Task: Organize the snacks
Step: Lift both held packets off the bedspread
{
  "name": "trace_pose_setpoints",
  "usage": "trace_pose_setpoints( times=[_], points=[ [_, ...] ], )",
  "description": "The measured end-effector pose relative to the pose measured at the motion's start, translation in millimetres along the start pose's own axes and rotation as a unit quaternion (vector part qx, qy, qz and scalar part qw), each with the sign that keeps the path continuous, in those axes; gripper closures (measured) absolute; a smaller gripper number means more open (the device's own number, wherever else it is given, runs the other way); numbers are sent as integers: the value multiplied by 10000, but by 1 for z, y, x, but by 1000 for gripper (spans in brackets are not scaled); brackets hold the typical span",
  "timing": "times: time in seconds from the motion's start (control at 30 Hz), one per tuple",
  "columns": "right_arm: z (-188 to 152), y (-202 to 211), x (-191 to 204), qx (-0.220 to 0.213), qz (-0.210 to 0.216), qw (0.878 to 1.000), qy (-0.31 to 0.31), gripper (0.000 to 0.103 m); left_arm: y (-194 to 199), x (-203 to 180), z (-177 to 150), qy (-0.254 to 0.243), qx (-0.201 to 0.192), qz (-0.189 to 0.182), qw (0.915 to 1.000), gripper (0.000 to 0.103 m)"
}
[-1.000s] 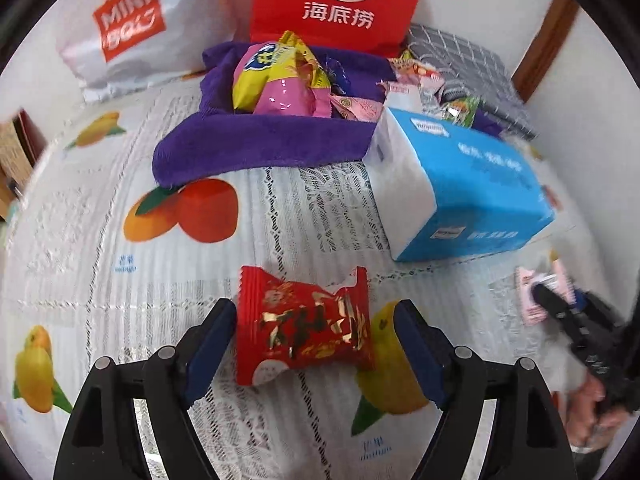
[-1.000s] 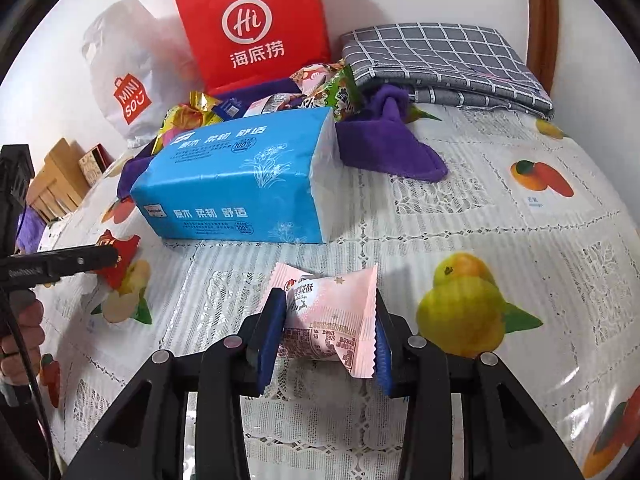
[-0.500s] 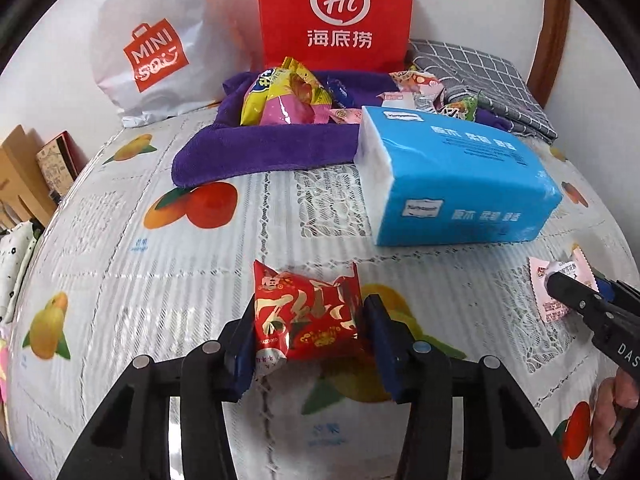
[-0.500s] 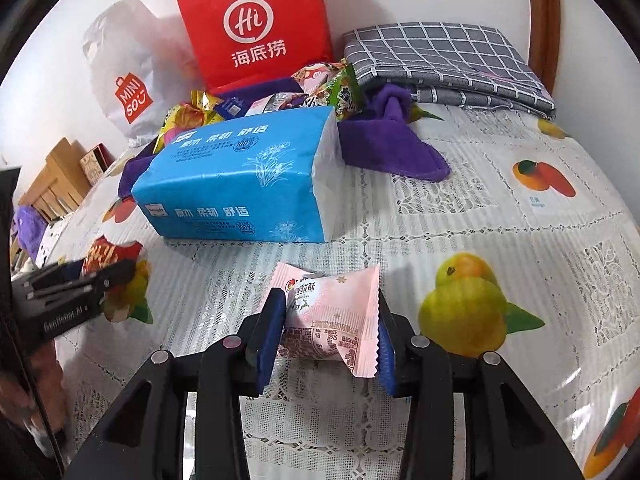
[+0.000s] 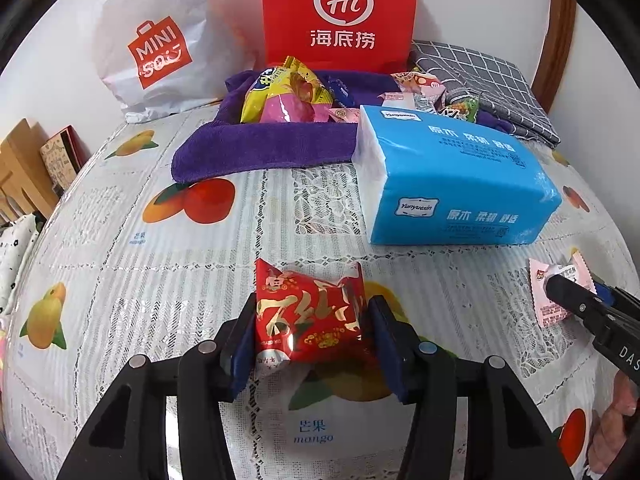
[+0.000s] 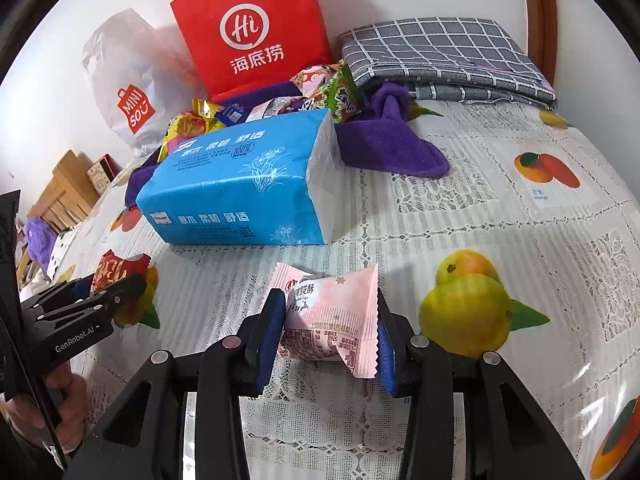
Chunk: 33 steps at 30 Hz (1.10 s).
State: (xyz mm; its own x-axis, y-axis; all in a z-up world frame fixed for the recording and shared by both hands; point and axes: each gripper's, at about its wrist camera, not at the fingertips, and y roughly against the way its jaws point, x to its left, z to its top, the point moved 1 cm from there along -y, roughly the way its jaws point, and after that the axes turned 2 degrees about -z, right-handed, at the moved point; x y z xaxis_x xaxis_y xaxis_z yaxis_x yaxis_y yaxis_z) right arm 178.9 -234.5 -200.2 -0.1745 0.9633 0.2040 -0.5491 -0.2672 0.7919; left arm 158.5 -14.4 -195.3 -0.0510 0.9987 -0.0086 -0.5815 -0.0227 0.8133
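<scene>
The red snack packet [image 5: 310, 314] sits crosswise between the left gripper [image 5: 310, 338] pads, which have just been closing and now pinch its short ends above the tablecloth [image 5: 120, 280]. The right gripper [image 6: 326, 330] likewise clamps the pink snack packet [image 6: 332, 314]. The snack pile on the purple towel [image 5: 256, 148] lies straight ahead, past the blue tissue pack [image 5: 452, 184]; the left hand has the clearer path.

surface: fruit-print tablecloth [image 5: 120, 264] | on it: tissue pack [image 5: 460, 184], purple towel [image 5: 264, 144]

On the tablecloth [image 5: 120, 280]: one blue tissue pack [image 5: 460, 184], one red snack [image 5: 308, 316], one pink snack [image 6: 332, 316]. Two bags: one red [image 5: 340, 12], one white [image 5: 160, 48]. One purple towel [image 5: 264, 144] bearing a snack pile [image 5: 288, 96], individual count indeterminable. One checked cloth [image 5: 488, 80].
</scene>
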Motion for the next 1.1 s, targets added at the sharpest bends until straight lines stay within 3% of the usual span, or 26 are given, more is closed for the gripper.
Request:
trace_pose_setpoints(
  times=[0.47,0.83,1.1],
  points=[
    [-1,-1,3,7,-87,9999,101,61,1,0,-1,8,37,-50,10000,57],
    [-1,-1,3,-9,-94,9999,88,61,10,15,2,-227,251,-704,9969,57],
    [-2,0,10,12,-393,9992,110,63,26,14,12,-388,208,-1144,9925,58]
  ],
)
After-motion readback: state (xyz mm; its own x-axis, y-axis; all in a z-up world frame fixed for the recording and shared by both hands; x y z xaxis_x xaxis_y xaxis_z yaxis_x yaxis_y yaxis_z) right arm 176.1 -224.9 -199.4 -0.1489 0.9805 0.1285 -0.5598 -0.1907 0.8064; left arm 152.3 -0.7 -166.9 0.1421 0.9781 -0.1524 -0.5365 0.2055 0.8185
